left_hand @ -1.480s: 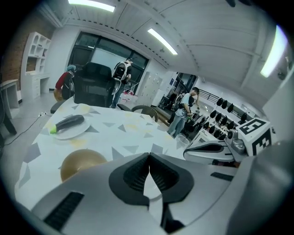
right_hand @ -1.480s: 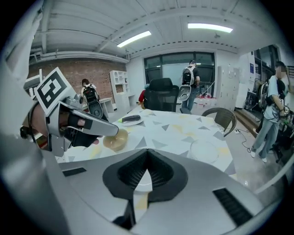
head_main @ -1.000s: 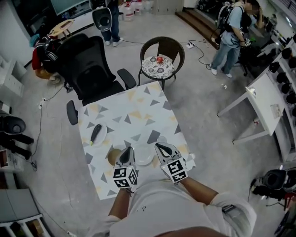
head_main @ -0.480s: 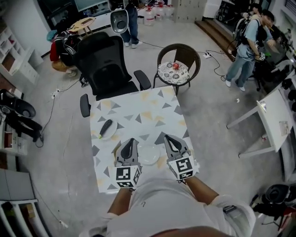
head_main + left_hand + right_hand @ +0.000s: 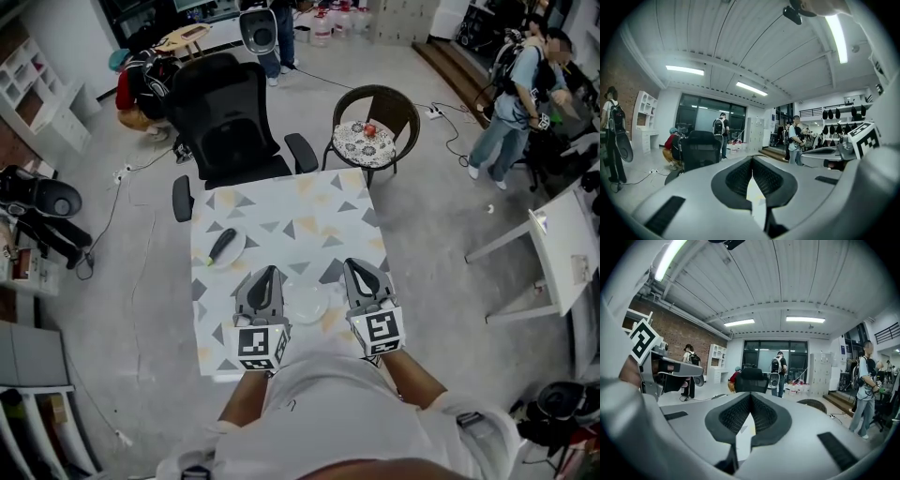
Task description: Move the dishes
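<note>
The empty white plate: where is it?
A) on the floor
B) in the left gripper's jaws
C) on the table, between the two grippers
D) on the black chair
C: the white plate lies on the table, between the left gripper and the right gripper in the head view.

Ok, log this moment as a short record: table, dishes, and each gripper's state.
table: triangle-print top
white plate: empty, near edge, between the grippers
small plate: far left, holding a dark object
left gripper: jaws shut, nothing held
right gripper: jaws shut, nothing held
task status: no dish gripped
</note>
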